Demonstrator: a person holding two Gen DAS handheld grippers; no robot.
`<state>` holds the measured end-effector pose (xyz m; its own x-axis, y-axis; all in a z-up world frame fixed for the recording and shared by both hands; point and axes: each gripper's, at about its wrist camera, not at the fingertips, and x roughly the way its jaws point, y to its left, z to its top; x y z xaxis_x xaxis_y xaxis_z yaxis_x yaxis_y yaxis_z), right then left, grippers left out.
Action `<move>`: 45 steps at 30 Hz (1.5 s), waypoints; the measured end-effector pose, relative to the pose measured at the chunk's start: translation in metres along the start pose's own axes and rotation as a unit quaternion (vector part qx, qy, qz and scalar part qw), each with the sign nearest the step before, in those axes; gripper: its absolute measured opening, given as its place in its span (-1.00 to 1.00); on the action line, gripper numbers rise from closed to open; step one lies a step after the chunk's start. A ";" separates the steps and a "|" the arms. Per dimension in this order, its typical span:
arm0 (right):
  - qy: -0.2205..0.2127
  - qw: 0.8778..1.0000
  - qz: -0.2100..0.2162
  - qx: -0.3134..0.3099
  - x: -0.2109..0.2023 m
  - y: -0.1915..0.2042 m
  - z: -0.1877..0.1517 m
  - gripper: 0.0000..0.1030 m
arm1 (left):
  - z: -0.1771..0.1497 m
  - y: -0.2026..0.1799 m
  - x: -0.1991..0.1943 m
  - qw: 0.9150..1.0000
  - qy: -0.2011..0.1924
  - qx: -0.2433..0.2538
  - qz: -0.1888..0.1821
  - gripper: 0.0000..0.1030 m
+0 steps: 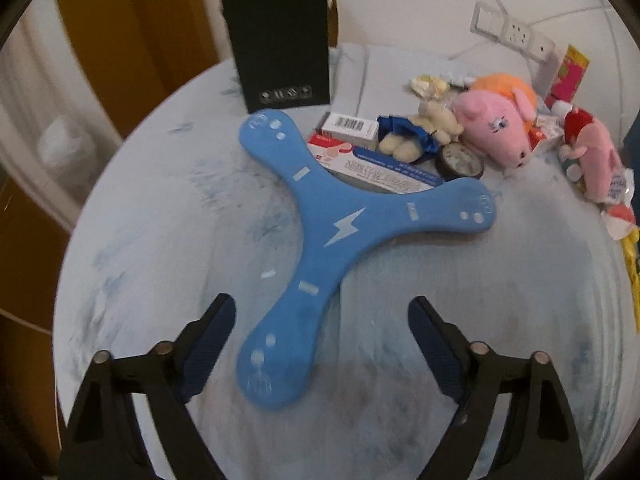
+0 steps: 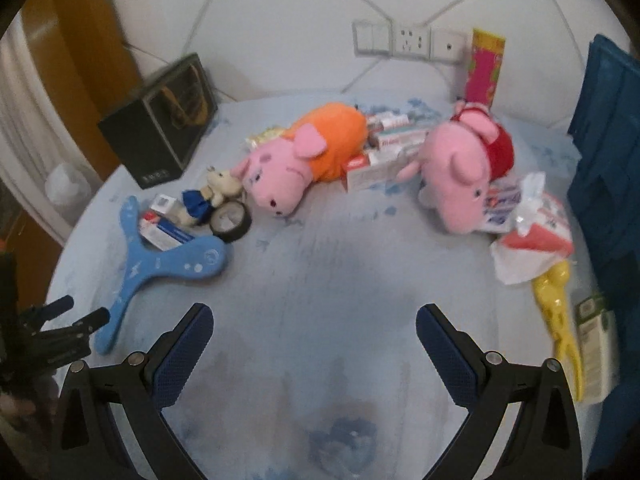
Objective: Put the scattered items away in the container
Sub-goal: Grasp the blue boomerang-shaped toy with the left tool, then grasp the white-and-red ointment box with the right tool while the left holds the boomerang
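Pale blue bed sheet strewn with toys; white padded headboard, wall sockets behind. Left claw, right claw spread, empty.

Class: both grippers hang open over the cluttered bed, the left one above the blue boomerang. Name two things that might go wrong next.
1. The boomerang lies flat on soft bedding, one arm between the left gripper's open jaws; the pads may slide off its thin edge.
2. Its far arms touch the boxes and tape roll; lifting it could scatter them.
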<state>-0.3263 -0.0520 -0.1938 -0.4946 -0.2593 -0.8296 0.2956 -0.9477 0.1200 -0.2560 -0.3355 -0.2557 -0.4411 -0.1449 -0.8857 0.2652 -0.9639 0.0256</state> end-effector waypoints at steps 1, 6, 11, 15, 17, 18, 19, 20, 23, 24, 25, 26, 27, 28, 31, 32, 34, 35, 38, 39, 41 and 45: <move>0.003 1.000 -0.001 0.004 0.007 0.003 -0.001 1.00 | 0.003 0.001 0.009 1.000 0.005 0.005 -0.004 0.60; 0.018 1.000 -0.007 0.008 0.039 0.016 -0.002 1.00 | 0.014 0.003 0.047 0.999 0.021 0.019 -0.022 0.50; 0.033 0.999 -0.013 0.008 0.063 0.026 -0.003 1.00 | 0.019 0.003 0.060 0.999 0.020 0.019 -0.035 0.22; 0.044 0.999 -0.009 0.000 0.076 0.034 0.000 1.00 | 0.019 0.015 0.054 0.999 0.013 0.001 -0.033 -0.30; 0.045 0.999 0.003 -0.011 0.081 0.045 0.004 1.00 | 0.016 0.026 0.049 1.000 0.007 -0.013 -0.013 -0.30; 0.045 0.999 0.010 -0.020 0.083 0.052 0.007 1.00 | 0.014 0.033 0.045 1.000 0.001 -0.018 -0.001 -0.30; 0.046 0.998 0.016 -0.029 0.086 0.059 0.009 1.00 | 0.013 0.040 0.041 1.000 -0.004 -0.024 0.011 -0.30; 0.047 0.998 0.022 -0.040 0.090 0.067 0.012 1.00 | 0.011 0.048 0.037 0.999 -0.009 -0.031 0.022 -0.30; 0.053 0.994 0.045 -0.081 0.101 0.096 0.020 0.99 | 0.006 0.070 0.031 0.997 -0.014 -0.061 0.051 -0.30; 0.054 0.993 0.052 -0.095 0.105 0.106 0.023 0.99 | 0.004 0.077 0.031 0.995 -0.013 -0.073 0.059 -0.30; 0.055 0.991 0.060 -0.110 0.109 0.116 0.025 0.96 | 0.002 0.084 0.031 0.994 -0.011 -0.086 0.067 -0.30; 0.057 0.988 0.069 -0.126 0.113 0.126 0.027 0.83 | 0.001 0.091 0.030 0.992 -0.010 -0.098 0.075 -0.30; 0.059 0.985 0.076 -0.143 0.118 0.136 0.029 0.77 | -0.001 0.098 0.031 0.991 -0.008 -0.110 0.081 -0.30; 0.062 0.982 0.082 -0.158 0.122 0.145 0.031 0.74 | -0.002 0.104 0.031 0.989 -0.007 -0.118 0.085 -0.30; 0.067 0.973 0.093 -0.198 0.136 0.168 0.035 0.74 | -0.007 0.120 0.034 0.985 -0.002 -0.145 0.094 -0.30; 0.069 0.970 0.097 -0.211 0.140 0.175 0.036 0.74 | -0.009 0.124 0.036 0.983 0.001 -0.154 0.094 -0.30; 0.073 0.965 0.105 -0.231 0.149 0.186 0.037 0.74 | -0.013 0.126 0.039 0.982 0.005 -0.166 0.091 -0.30; 0.077 0.962 0.109 -0.239 0.155 0.191 0.038 0.72 | -0.014 0.126 0.040 0.981 0.008 -0.172 0.090 -0.30; 0.075 0.956 0.106 -0.263 0.167 0.203 0.041 0.45 | -0.014 0.123 0.043 0.979 0.008 -0.185 0.089 -0.30; 0.075 0.955 0.108 -0.267 0.170 0.207 0.044 0.43 | -0.014 0.123 0.043 0.978 0.008 -0.188 0.089 -0.30; 0.086 0.952 0.118 -0.269 0.179 0.211 0.050 0.22 | -0.013 0.122 0.043 0.977 0.007 -0.192 0.089 -0.30; 0.099 0.950 0.117 -0.272 0.198 0.213 0.049 0.24 | -0.013 0.122 0.044 0.976 0.003 -0.198 0.088 -0.30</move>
<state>-0.4009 -0.3146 -0.3053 -0.2167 -0.3604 -0.9073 0.7832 -0.6190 0.0589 -0.2321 -0.4565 -0.2972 -0.3540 -0.2974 -0.8867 0.6477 -0.7619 -0.0031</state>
